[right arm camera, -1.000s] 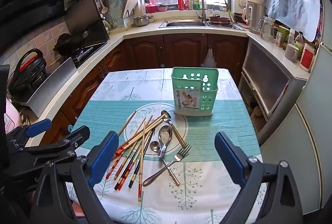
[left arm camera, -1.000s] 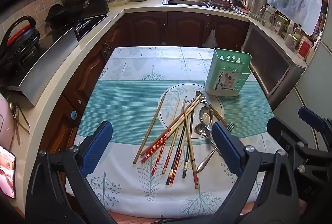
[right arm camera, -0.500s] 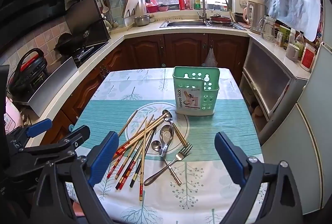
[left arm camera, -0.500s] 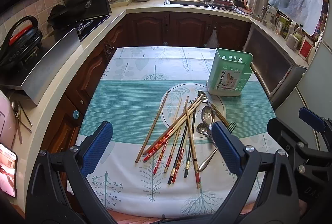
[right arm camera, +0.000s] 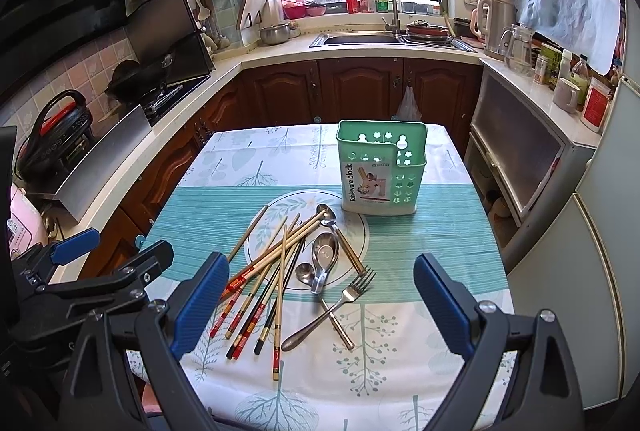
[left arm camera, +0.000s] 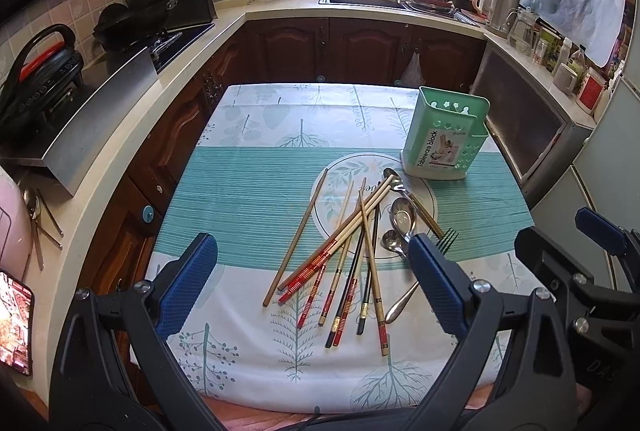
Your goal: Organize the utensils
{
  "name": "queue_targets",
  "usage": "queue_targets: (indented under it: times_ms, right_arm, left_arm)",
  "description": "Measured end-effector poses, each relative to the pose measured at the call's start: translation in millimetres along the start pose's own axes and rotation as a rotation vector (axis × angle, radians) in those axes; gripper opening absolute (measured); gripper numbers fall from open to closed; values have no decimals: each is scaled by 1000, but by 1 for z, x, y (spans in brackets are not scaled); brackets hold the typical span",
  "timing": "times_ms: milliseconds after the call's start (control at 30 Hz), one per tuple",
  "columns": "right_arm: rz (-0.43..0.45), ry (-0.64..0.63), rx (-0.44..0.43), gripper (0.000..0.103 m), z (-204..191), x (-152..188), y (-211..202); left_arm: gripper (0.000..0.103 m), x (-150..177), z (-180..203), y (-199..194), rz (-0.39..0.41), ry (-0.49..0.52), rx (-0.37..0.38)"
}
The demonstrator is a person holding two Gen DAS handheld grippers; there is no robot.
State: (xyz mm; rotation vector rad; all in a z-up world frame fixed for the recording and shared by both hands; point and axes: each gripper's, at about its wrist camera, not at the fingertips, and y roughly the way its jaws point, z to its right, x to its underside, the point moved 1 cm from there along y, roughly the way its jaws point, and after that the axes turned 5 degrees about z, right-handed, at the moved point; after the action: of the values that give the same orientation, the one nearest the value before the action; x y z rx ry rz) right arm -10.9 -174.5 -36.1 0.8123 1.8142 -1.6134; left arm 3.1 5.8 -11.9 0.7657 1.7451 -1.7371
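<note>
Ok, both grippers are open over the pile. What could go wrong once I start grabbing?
1. The chopsticks lie crossed over one another, so closing on one would likely drag or scatter its neighbours.
2. The fork lies across a spoon, so lifting either may flick the other.
3. The green holder looks light; an angled drop-in could tip it on the tablecloth.

Left tool and right tool hang side by side, both spread wide.

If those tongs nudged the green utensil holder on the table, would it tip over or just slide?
The green utensil holder looks like thin perforated plastic and appears empty, so it is probably light. It stands tall on a smallish base, so a high push could tip it. A low push would more likely slide it across the tablecloth.
</note>
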Motion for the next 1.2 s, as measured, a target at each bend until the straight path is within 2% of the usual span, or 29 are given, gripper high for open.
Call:
queue_targets:
  times_ms: [833, 967, 1067, 1200]
  right_arm:
    - [-14, 14, -10, 95, -1, 6, -2]
    - [-13, 13, -14, 95, -1, 6, -1]
    - [-11, 9, -11, 95, -1, 5, -1]
    - [-11, 2, -9, 95, 3, -2, 2]
  left_arm:
    - [96, 3, 2, 4, -39, 4, 15]
    - [96, -2, 2, 8, -40, 9, 57]
    - [95, -11, 2, 6, 5, 31, 111]
    - [85, -28, 0, 8, 15, 86, 144]
